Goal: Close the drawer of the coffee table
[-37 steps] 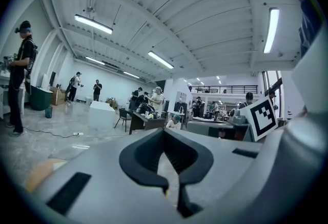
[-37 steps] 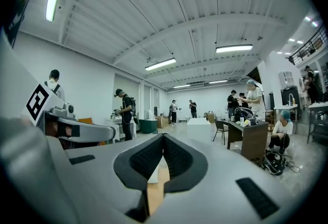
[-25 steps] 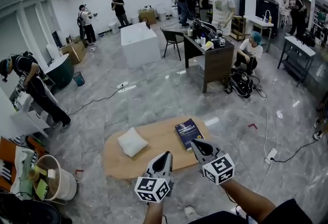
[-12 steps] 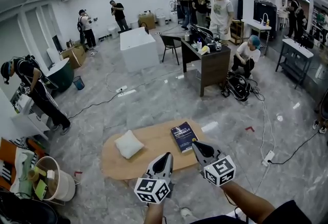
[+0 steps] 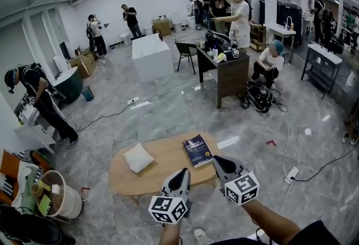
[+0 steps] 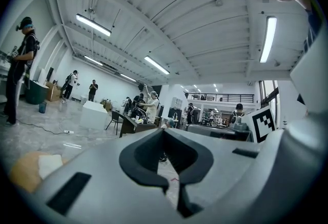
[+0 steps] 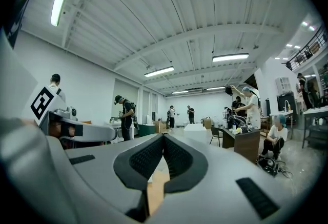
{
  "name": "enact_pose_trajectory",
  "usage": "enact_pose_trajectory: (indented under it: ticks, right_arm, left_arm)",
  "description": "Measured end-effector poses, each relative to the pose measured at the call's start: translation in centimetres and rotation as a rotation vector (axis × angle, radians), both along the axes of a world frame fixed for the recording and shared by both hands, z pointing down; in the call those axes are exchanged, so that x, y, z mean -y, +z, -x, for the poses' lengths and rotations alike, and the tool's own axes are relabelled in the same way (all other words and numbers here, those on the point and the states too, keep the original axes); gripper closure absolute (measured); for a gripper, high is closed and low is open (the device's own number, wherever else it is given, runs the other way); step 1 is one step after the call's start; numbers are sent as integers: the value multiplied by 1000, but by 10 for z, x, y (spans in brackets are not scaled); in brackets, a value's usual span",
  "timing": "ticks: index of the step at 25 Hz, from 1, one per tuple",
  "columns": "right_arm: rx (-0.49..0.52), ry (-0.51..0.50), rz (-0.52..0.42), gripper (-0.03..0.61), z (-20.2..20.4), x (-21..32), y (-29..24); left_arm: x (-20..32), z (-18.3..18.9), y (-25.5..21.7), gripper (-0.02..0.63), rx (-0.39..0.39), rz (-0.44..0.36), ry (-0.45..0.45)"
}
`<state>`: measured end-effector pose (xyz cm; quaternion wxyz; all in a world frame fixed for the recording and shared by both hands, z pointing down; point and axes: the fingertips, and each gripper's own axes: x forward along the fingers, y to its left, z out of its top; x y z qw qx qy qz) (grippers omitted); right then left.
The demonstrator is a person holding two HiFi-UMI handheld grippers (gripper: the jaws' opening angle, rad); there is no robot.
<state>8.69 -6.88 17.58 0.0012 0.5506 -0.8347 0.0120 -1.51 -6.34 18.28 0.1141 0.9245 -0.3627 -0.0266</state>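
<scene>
Both pairs of jaws closed, empty: left gripper (image 5: 182,171) and right gripper (image 5: 217,159) hover above the coffee table's (image 5: 162,166) near edge; pillow (image 5: 138,157) and book (image 5: 197,150) lie on it.

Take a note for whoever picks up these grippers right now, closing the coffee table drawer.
Left gripper: jaws together, empty, held in the air at the near side of the coffee table.
Right gripper: jaws together, empty, near the book.
White pillow lies at the table's left end.
Done: nothing that shows.
Left: the drawer can't be made out from here; find it and push it shut.
</scene>
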Motion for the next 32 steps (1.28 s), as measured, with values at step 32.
enact_pose_trajectory:
  ticks: [32]
  right_arm:
    - [17,-87,-74,565,-68,-148,-22]
  left_arm:
    - [-147,-84,-27,612,4,-56,-30]
